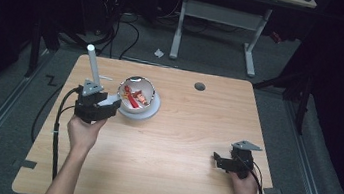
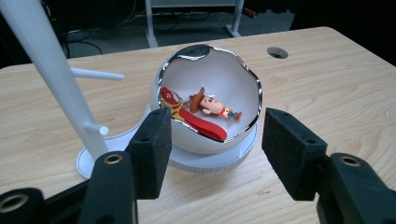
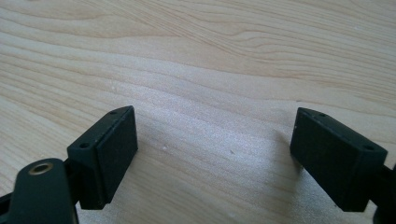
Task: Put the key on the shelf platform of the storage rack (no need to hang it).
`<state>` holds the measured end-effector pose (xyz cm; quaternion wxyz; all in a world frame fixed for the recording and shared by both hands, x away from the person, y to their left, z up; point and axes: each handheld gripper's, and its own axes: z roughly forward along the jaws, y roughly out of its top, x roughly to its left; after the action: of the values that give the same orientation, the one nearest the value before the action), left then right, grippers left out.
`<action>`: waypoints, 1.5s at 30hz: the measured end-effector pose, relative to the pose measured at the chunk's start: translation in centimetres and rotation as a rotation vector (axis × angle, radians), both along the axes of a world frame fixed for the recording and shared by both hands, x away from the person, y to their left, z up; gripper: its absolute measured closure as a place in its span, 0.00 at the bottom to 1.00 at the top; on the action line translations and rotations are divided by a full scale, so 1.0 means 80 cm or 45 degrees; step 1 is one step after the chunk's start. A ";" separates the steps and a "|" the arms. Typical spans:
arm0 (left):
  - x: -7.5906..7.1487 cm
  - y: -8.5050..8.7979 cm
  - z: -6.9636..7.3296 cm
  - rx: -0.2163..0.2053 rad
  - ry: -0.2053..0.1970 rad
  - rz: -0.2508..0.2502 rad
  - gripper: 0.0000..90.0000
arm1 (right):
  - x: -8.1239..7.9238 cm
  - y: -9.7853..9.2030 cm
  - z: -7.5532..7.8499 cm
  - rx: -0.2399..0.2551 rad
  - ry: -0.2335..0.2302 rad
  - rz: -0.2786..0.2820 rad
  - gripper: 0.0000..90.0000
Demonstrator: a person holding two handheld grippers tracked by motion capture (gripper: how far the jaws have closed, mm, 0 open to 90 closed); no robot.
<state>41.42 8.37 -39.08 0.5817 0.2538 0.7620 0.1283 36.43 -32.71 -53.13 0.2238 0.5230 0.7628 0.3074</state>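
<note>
A white egg-shaped bowl [image 1: 136, 92] [image 2: 210, 79] with a shiny jagged rim sits on a round white base [image 1: 150, 112] [image 2: 219, 161] at the table's back left. Inside it lies a cowboy figure keychain [image 2: 210, 106] [image 1: 134, 97] with a red strap [image 2: 201, 125]. My left gripper [image 1: 111, 104] [image 2: 215, 149] is open just in front of the bowl, with nothing between its black pads. My right gripper [image 1: 217, 159] [image 3: 215, 154] rests open low over bare wood near the table's front right.
A white peg stand [image 1: 92, 64] [image 2: 51, 70] with short side pegs rises just left of the bowl. A round cable hole [image 1: 199, 86] [image 2: 277, 52] is at the back of the wooden table [image 1: 166, 167]. Another desk's legs [image 1: 251, 52] stand on the floor behind.
</note>
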 end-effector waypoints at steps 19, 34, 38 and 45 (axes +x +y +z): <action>-0.018 0.022 -0.013 -0.023 0.000 0.040 0.47 | 0.000 0.000 0.000 0.000 0.000 0.003 0.16; -0.031 0.033 -0.025 -0.040 0.006 0.059 0.47 | 0.000 0.000 0.000 0.000 0.000 0.003 0.16; -0.034 0.036 -0.028 -0.052 0.005 0.060 0.47 | 0.000 0.000 0.000 0.000 0.000 0.003 0.16; -0.037 0.036 -0.038 -0.051 0.030 0.066 0.47 | 0.000 0.000 0.000 0.000 0.000 0.003 0.16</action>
<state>38.49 11.26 -42.12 0.5742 0.2239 0.7775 0.1250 36.41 -32.70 -53.13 0.2235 0.5222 0.7633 0.3076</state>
